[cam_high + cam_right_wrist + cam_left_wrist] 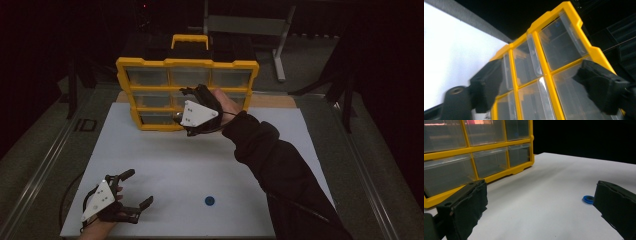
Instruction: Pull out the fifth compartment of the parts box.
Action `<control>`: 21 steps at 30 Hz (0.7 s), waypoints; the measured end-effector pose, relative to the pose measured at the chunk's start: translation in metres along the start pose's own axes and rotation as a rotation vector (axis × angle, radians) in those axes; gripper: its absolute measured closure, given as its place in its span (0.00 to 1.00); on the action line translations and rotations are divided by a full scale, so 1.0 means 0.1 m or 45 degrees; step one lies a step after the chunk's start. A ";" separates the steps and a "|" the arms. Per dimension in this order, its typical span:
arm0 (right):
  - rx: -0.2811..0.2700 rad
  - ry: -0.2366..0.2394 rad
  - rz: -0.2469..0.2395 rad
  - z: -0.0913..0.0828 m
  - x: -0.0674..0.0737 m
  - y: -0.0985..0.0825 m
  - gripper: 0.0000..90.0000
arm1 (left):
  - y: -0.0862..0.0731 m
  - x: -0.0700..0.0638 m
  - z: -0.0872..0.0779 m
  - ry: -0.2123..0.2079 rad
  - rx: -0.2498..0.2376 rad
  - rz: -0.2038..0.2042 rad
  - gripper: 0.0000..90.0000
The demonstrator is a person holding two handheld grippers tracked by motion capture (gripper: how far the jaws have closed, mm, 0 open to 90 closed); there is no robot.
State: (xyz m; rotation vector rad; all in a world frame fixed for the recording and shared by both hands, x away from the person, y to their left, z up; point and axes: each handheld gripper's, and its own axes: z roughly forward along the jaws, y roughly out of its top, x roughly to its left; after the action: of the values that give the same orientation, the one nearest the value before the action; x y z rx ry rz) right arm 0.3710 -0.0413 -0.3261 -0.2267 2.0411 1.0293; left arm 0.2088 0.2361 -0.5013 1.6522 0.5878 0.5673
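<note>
Yellow organizer (150,64) stands upright at the far edge of the tabletop (165,160), its clear drawers facing me in a grid. My right gripper (186,106) is up against its lower middle drawers, fingers (487,82) spread wide with nothing pinched between them. My left gripper (134,192) rests near the front left corner, fingers (466,207) wide apart and empty. Well apart from the organizer lies a small blue round disc (210,201), flat on the white matte board. Dark floor and a grey metal stand (280,35) lie behind.
</note>
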 end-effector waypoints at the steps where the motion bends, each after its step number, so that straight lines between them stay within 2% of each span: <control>1: 0.009 0.012 -0.016 0.04 0.00 -0.01 0.24 | 0.00 0.00 0.00 0.000 0.000 -0.001 0.00; 6: 0.027 0.047 -0.058 0.16 -0.01 -0.07 0.29 | 0.00 0.00 0.00 -0.003 -0.001 -0.005 0.00; 7: 0.036 0.058 -0.095 0.22 -0.02 -0.11 0.31 | 0.00 0.00 -0.01 -0.005 -0.002 -0.007 0.00; 10: 0.031 0.063 -0.151 0.30 -0.01 -0.18 0.35 | 0.00 0.00 -0.01 -0.006 -0.002 -0.007 0.00; 12: 0.034 0.052 -0.193 0.34 -0.01 -0.21 0.36 | 0.00 0.00 -0.01 -0.008 -0.004 -0.009 0.00; 13: 0.023 0.028 -0.211 0.35 0.00 -0.23 0.39 | 0.00 0.00 -0.02 -0.006 -0.003 -0.008 0.00; 14: 0.023 0.028 -0.211 0.35 0.00 -0.23 0.39 | 0.00 0.00 -0.02 -0.006 -0.003 -0.008 0.00; 15: 0.008 -0.004 -0.271 0.40 0.00 -0.29 0.46 | 0.00 0.00 -0.02 -0.008 -0.003 -0.010 0.00; 17: 0.004 0.006 -0.304 0.43 -0.01 -0.33 0.50 | 0.00 0.00 -0.02 -0.007 -0.003 -0.010 0.00; 19: 0.009 0.003 -0.312 0.46 -0.02 -0.36 0.54 | -0.01 0.00 -0.02 -0.007 -0.003 -0.009 0.00; 21: 0.022 -0.006 -0.353 0.49 -0.04 -0.40 0.59 | -0.01 0.00 -0.02 -0.007 -0.002 -0.009 0.00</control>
State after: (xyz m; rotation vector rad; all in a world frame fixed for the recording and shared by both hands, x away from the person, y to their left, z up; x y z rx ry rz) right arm 0.4215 -0.0318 -0.3632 -0.4834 1.9469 0.8386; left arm 0.2071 0.2374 -0.5016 1.6492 0.5888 0.5577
